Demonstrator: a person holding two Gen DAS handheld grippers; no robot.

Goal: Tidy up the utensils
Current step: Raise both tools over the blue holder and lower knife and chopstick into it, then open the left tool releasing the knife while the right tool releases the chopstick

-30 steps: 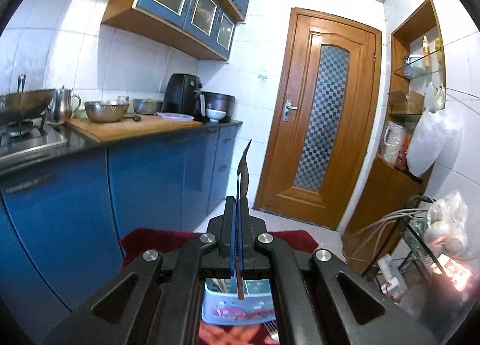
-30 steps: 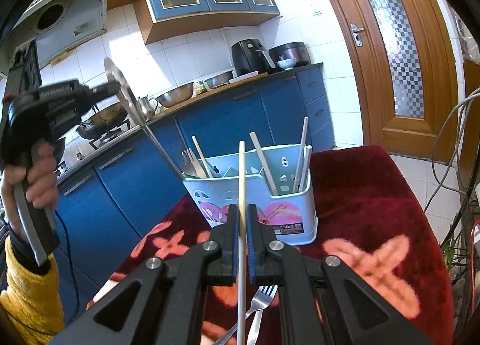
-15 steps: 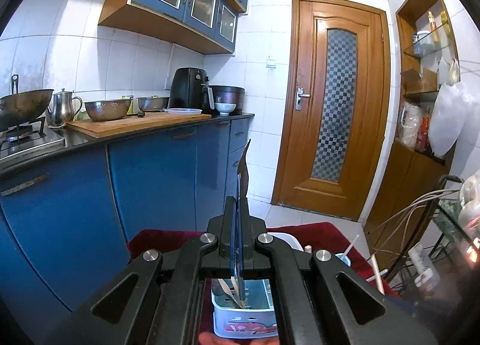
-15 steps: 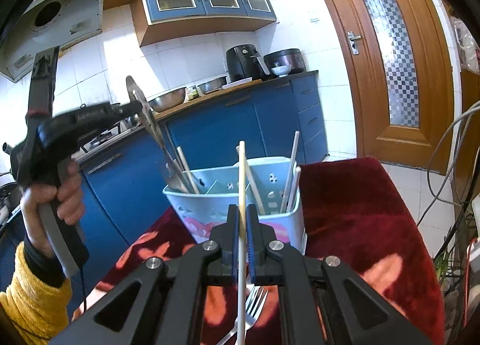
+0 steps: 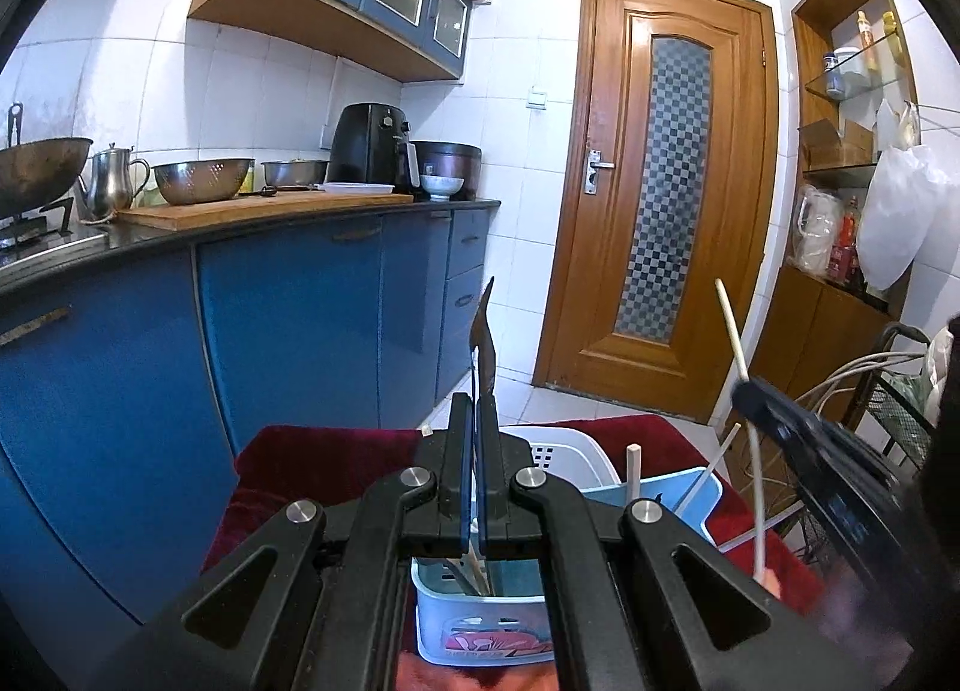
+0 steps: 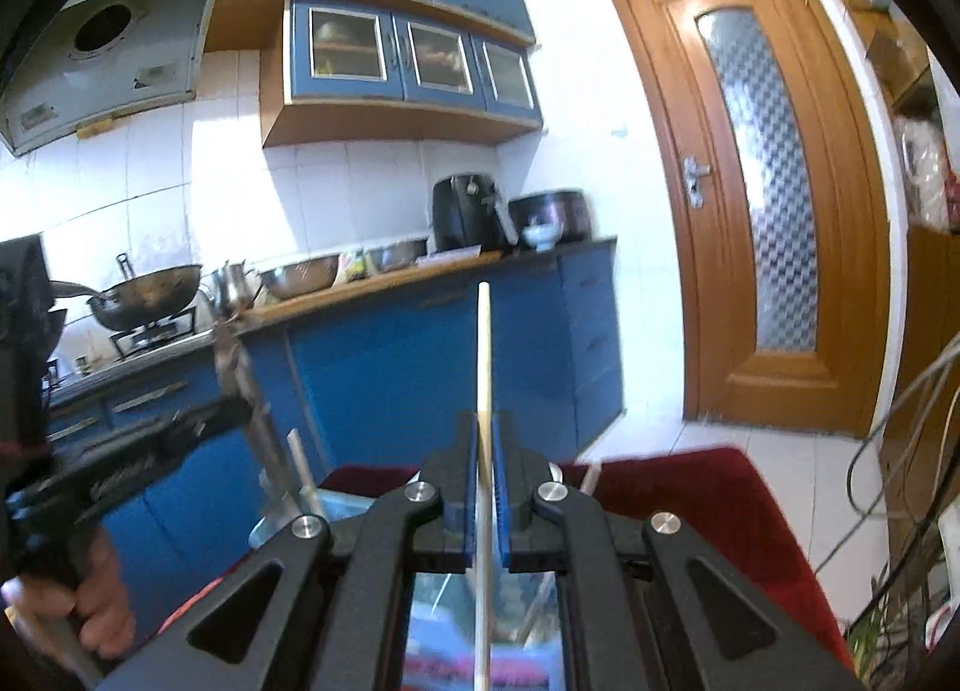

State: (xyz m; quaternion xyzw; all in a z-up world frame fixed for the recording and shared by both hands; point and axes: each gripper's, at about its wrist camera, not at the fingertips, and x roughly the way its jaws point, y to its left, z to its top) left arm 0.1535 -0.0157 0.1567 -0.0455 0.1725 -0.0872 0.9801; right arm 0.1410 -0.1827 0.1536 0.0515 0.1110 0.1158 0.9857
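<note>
The left gripper (image 5: 478,421) is clamped on a flat metal utensil (image 5: 483,343), seen edge-on, whose lower end reaches down into the light blue utensil caddy (image 5: 480,625). The caddy is set on a red cloth (image 5: 336,451) and already holds several chopsticks (image 5: 633,472). The right gripper (image 6: 485,439) is closed on 1 pale chopstick (image 6: 483,343), held upright above the caddy. Blue cabinets (image 5: 288,319) and a wooden door (image 5: 666,181) are seen behind.

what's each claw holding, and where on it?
Left claw: metal spatula, gripped on its handle. Right claw: chopstick, pinched mid-length.
</note>
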